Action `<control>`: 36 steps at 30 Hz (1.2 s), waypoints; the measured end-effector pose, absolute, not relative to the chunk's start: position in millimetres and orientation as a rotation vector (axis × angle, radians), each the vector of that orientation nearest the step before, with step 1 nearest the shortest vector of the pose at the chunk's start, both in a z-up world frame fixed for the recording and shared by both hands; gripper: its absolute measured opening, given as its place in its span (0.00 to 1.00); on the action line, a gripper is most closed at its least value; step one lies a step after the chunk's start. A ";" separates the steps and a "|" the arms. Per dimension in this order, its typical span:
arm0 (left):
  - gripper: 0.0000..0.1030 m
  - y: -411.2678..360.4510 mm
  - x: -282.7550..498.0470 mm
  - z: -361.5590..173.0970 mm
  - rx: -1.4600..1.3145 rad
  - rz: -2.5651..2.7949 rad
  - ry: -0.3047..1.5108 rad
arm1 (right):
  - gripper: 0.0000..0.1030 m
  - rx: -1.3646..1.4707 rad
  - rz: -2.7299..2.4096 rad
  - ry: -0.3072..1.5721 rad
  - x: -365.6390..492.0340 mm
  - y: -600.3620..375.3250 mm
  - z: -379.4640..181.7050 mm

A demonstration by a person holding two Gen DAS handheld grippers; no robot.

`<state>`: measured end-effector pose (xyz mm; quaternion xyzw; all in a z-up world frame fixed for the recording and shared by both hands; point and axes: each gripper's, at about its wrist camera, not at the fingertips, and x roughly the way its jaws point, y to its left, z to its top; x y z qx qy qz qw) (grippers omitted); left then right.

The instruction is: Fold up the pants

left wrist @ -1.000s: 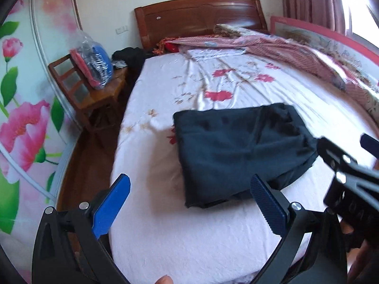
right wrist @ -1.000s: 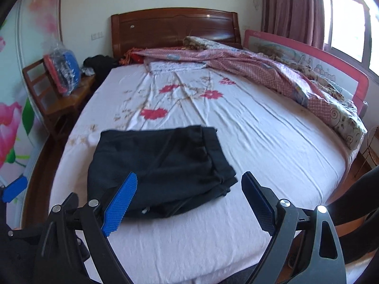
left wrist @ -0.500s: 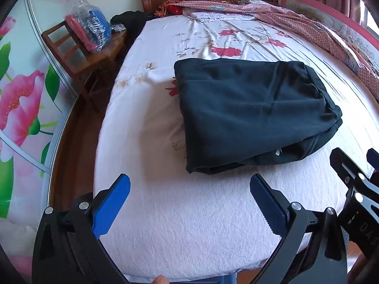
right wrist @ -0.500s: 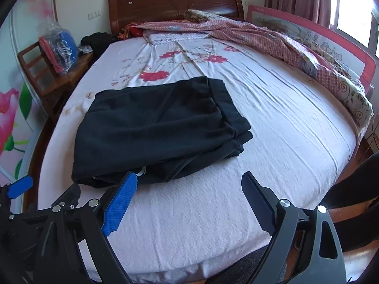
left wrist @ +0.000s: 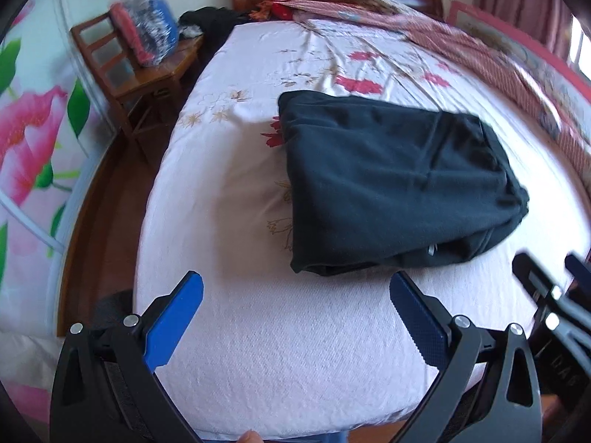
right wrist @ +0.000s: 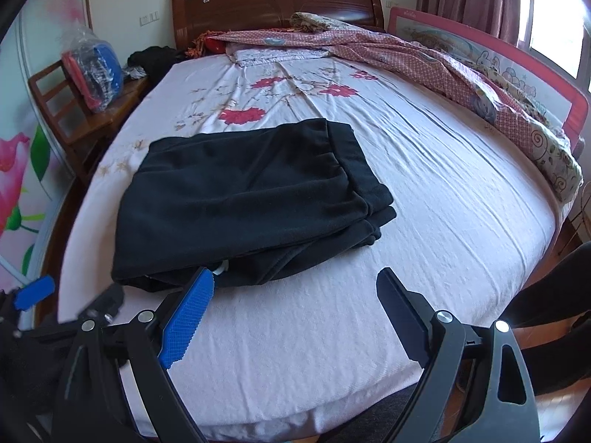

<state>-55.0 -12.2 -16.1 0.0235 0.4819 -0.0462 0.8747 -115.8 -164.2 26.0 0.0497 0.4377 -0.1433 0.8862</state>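
Dark pants lie folded into a thick rectangle on the white flowered bed sheet; they also show in the right wrist view. My left gripper is open and empty, just short of the bundle's near edge. My right gripper is open and empty, its left blue pad close to the bundle's near edge. The right gripper also shows at the right edge of the left wrist view.
A wooden chair with a plastic bag of clothes stands left of the bed. A pink checked quilt lies along the right side, against a red bed rail. A wooden headboard is at the far end.
Both grippers have dropped lower and moved in toward the near edge of the folded pants. The pants have not moved. Both grippers stay open.
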 end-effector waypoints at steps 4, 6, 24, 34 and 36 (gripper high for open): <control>0.98 -10.1 -51.2 -20.7 0.049 -0.080 1.022 | 0.87 0.111 -0.291 0.923 -116.4 -163.2 21.2; 0.98 -10.7 -51.3 -22.9 0.052 -0.079 1.028 | 0.87 0.110 -0.281 0.925 -115.6 -161.5 20.2; 0.98 -10.0 -46.6 -27.3 0.070 -0.069 1.052 | 0.87 0.119 -0.269 0.928 -112.0 -156.4 20.0; 0.98 -12.2 -49.6 -27.5 0.093 -0.075 1.052 | 0.87 0.123 -0.259 0.921 -111.1 -157.3 23.3; 0.98 -12.8 -50.1 -26.9 0.095 -0.075 1.049 | 0.87 0.123 -0.255 0.920 -110.4 -157.3 24.2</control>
